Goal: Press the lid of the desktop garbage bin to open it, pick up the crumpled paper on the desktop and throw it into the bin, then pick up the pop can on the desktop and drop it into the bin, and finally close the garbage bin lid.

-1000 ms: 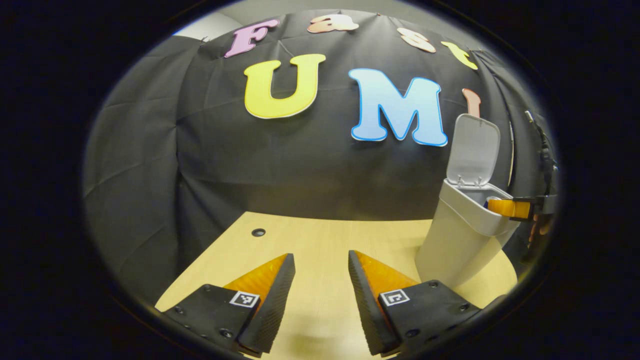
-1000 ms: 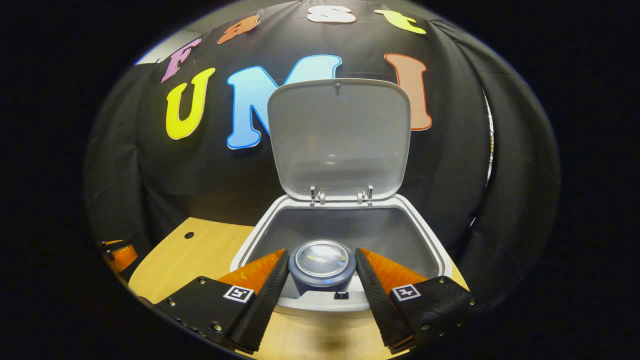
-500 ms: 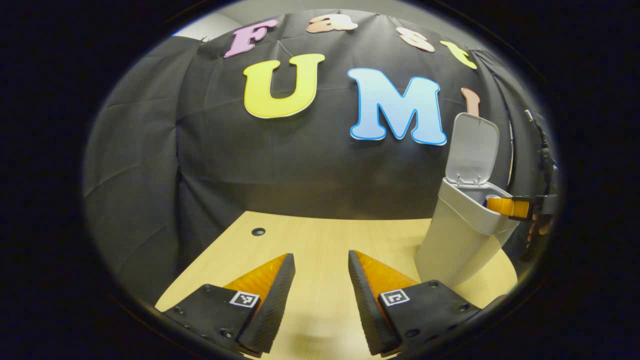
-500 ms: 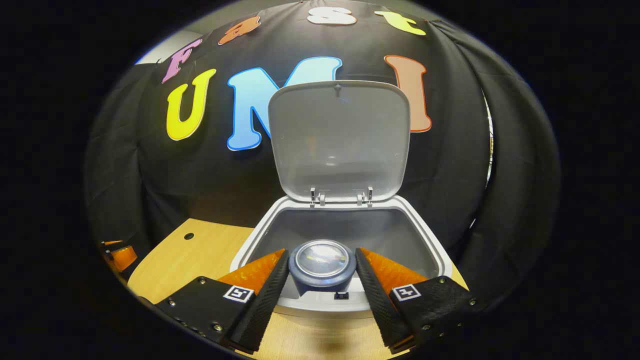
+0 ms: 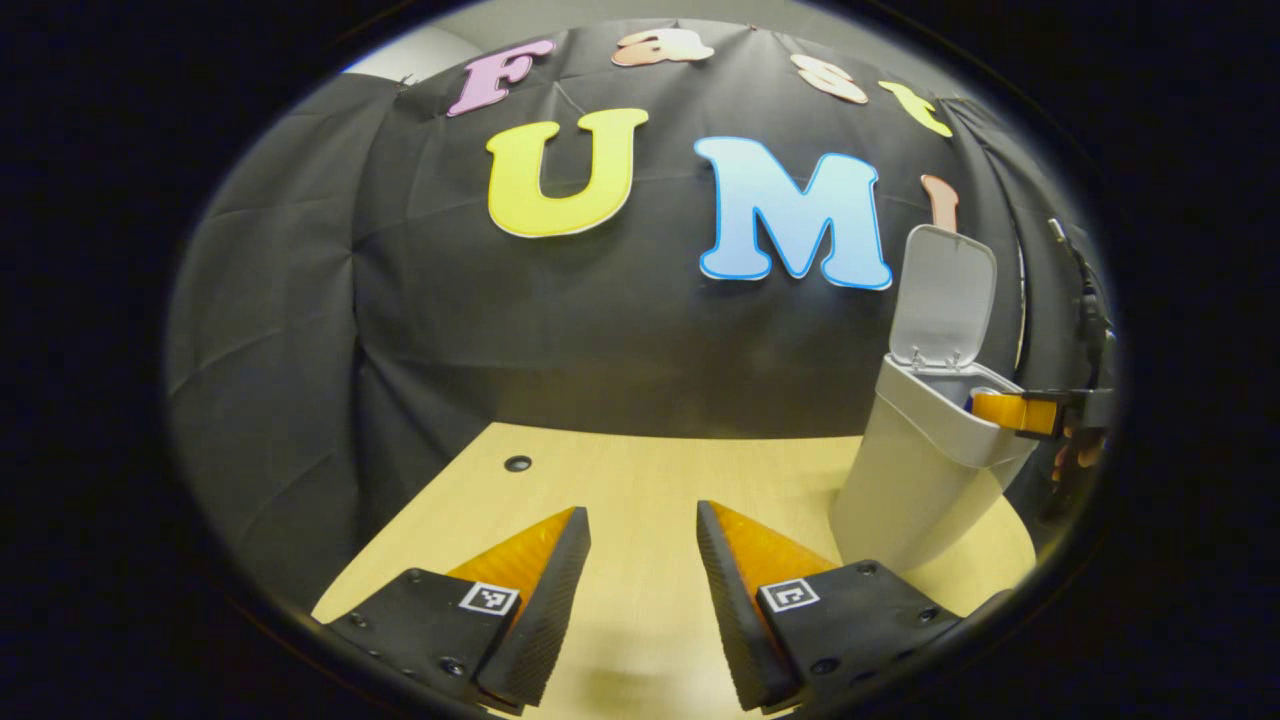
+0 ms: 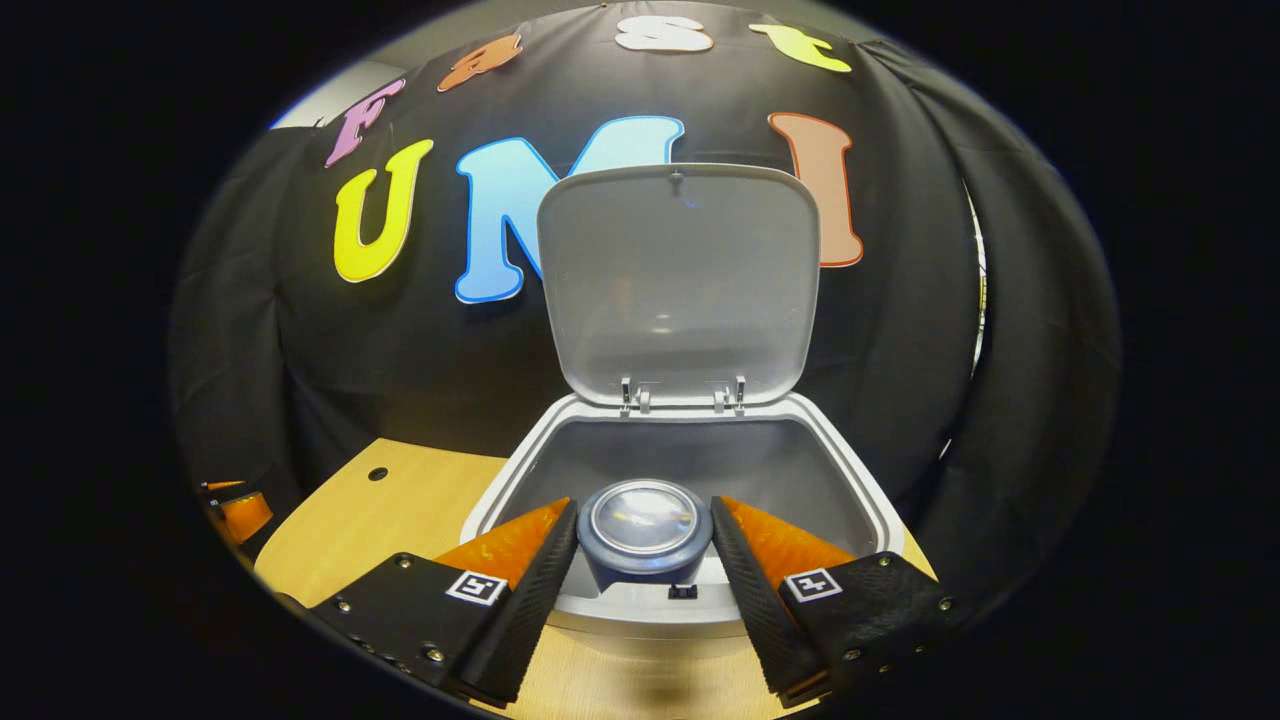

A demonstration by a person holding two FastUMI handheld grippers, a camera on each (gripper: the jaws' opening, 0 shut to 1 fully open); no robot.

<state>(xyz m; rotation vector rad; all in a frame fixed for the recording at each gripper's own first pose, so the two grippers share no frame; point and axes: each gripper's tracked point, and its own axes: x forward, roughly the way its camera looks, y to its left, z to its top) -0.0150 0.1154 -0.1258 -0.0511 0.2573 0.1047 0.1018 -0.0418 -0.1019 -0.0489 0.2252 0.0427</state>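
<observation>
Wooden desktop against black cloth wall. Left gripper sits low over bare desk, fingers spread with nothing between them; bin stands ahead and to its right. Right gripper pinches the pop can, both fingers pressed on its sides, can end facing the camera. Can hangs just over the bin's near rim, lid upright behind the opening. Crumpled paper can't be made out inside. Likely step: drop the can. Best to nudge it forward past the rim so it's over the opening, then spread fingers fully and let it fall clear of the lid.
</observation>
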